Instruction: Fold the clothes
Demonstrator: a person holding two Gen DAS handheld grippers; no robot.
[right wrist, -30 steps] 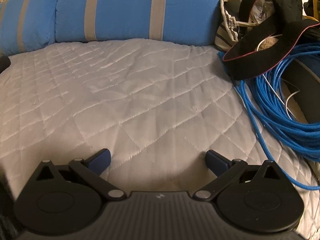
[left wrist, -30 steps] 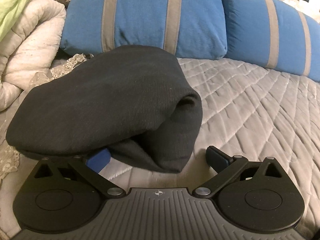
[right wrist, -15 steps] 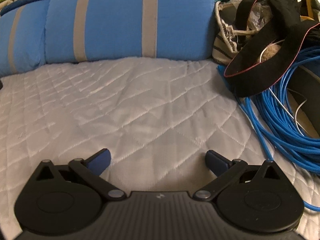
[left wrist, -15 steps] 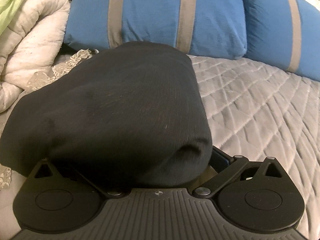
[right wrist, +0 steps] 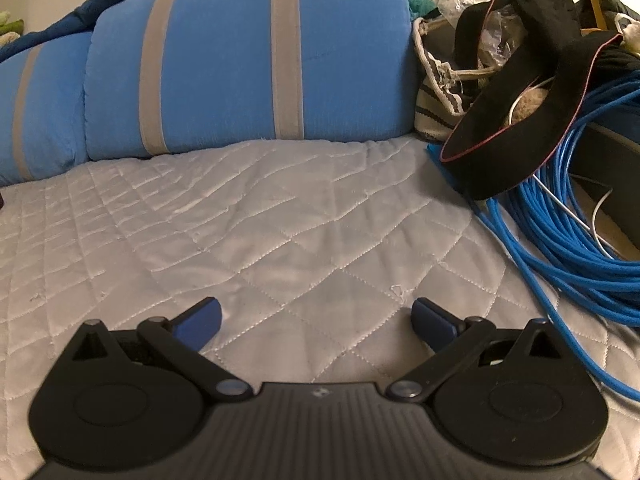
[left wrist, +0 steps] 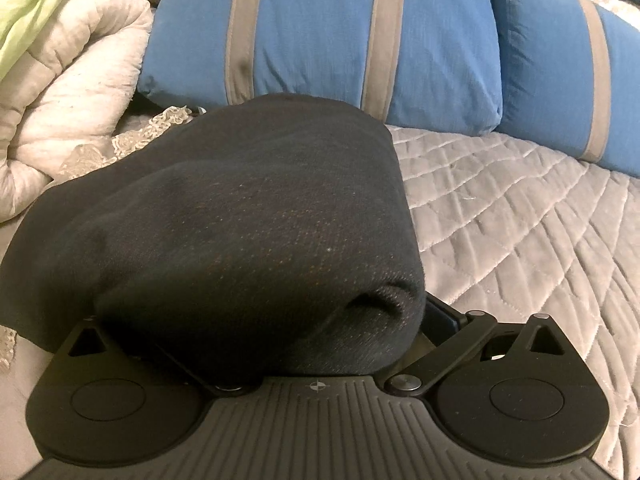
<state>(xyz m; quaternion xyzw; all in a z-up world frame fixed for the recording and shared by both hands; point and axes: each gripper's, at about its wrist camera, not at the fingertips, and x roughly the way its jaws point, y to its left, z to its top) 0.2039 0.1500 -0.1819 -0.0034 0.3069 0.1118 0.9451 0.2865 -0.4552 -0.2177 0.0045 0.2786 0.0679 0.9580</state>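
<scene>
The dark garment (left wrist: 224,240) is bulging over the spread left claw (left wrist: 316,320), probably readying a grab; the right claw (right wrist: 316,320) is hovering spread, empty, over the quilt (right wrist: 280,220).

Blue grey-striped pillows (right wrist: 248,64) line the back of a quilted grey bedspread (right wrist: 280,232).

Both tools share one build: the right gripper (right wrist: 316,322) has a ribbed grey body, black round housings, silver pivot screws, blue fingertip pads (right wrist: 200,322); the left gripper (left wrist: 320,334) bears a small crosshair mark.
</scene>
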